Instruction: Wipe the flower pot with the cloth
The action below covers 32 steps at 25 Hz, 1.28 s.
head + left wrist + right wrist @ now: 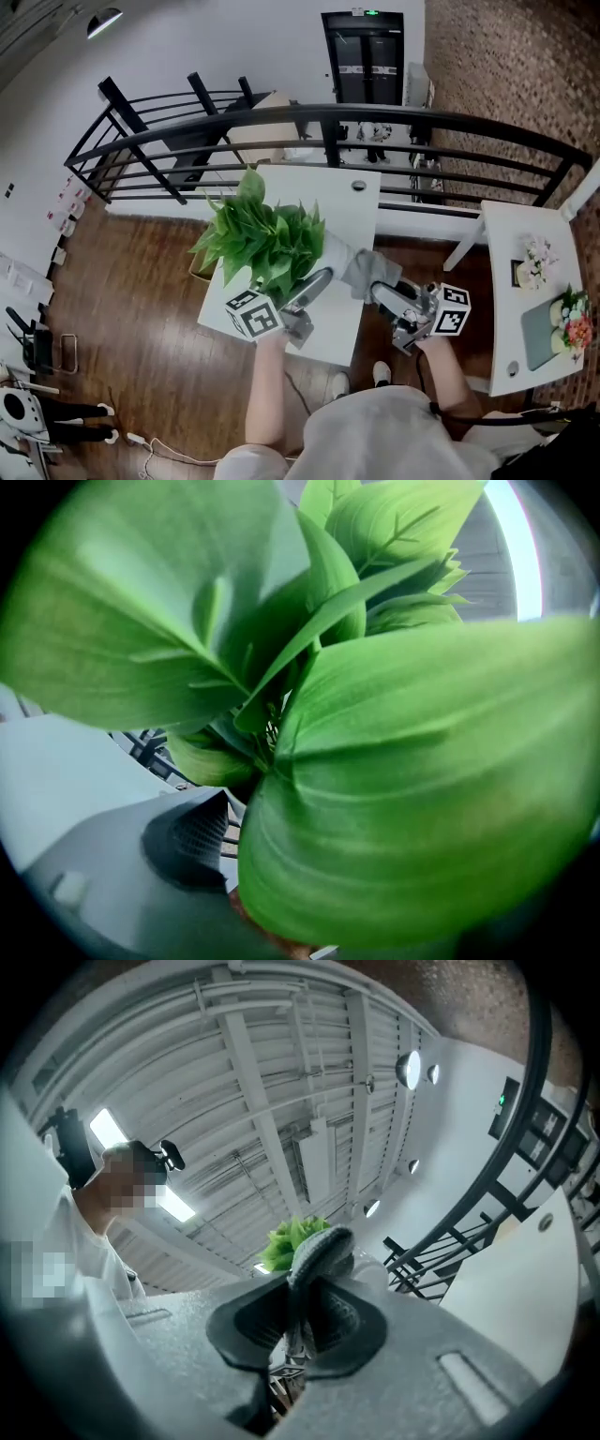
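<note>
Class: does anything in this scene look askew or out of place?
Yes: the flower pot leans steeply, leaves pointing sideways, gripped by the left gripper, while the right gripper holds the cloth against it.

Pot: white, round, holds bushy green plant. Tilted, foliage leaning left. Sits over white table, near front edge; can't tell if base rests on it. Left gripper clamps pot at rim, with brown soil showing low in left gripper view.

Cloth: grey, crumpled, touching pot's right side. Pinched in right gripper. In right gripper view a fold sticks up between closed jaws, green leaves just behind.
</note>
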Motion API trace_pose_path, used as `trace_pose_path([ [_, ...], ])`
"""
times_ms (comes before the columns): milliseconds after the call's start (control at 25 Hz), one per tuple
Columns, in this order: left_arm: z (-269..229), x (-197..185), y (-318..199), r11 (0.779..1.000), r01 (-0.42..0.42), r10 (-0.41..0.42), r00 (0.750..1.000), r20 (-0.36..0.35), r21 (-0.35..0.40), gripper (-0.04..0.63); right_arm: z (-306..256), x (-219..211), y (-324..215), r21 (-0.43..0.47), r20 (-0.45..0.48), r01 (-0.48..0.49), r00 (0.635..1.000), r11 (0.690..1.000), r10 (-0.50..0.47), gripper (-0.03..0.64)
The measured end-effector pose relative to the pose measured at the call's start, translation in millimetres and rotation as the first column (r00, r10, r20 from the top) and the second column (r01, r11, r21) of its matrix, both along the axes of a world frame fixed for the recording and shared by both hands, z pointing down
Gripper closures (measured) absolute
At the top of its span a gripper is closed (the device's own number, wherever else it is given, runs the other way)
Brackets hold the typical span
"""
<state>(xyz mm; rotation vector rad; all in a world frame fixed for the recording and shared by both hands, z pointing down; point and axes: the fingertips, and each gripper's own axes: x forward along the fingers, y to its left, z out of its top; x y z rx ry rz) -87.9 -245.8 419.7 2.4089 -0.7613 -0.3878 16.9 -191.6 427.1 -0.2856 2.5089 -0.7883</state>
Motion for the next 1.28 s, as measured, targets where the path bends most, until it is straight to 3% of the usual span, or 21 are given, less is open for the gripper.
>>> trace_pose_path([
  [320, 82, -43, -35, 0.987, 0.157, -0.151, 0.976, 0.16, -0.021, 0.109, 40, 10, -7, -0.049, -0.133, -0.081, 0.988, 0.995, 0.074, 0.6],
  [640, 150, -59, -66, 0.955, 0.289, -0.293, 0.888, 0.354, 0.064, 0.109, 70, 21, -10, -0.096, -0.212, -0.122, 0.972, 0.988, 0.099, 0.6],
  [880, 216, -28, -88, 0.949, 0.292, -0.313, 0.815, 0.487, 0.122, 0.109, 109, 46, -16, -0.166, -0.263, -0.134, 0.961, 0.977, 0.087, 0.6],
  [1280, 324, -46, -122, 0.952, 0.293, -0.288, 0.759, 0.584, 0.088, 0.112, 171, -5, -33, -0.217, -0.266, -0.097, 0.963, 0.971, 0.037, 0.6],
])
